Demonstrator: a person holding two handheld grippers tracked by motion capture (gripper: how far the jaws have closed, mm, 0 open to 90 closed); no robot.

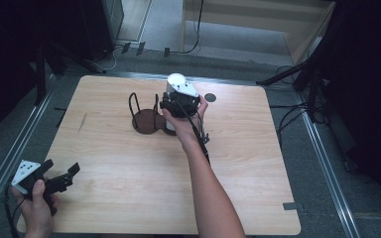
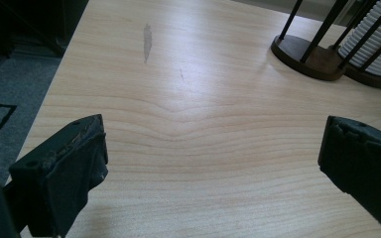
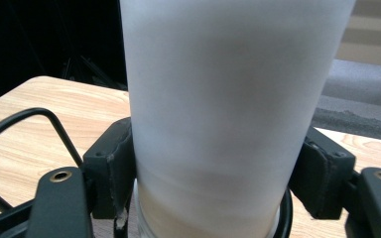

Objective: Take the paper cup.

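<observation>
Clamped by both black pads of the right gripper (image 3: 213, 173), the white frosted plastic cup (image 3: 228, 99) in the dark wire-loop rack (image 1: 146, 119) could snag and tip it if pulled askew, while the left gripper (image 2: 213, 158) gapes empty.

Wooden table (image 1: 129, 168), dark wire rack (image 1: 146, 119), black disc (image 1: 210, 97)

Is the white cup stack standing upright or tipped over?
Upright: the white cup stack rises straight between the right gripper pads, which press on both sides.
</observation>
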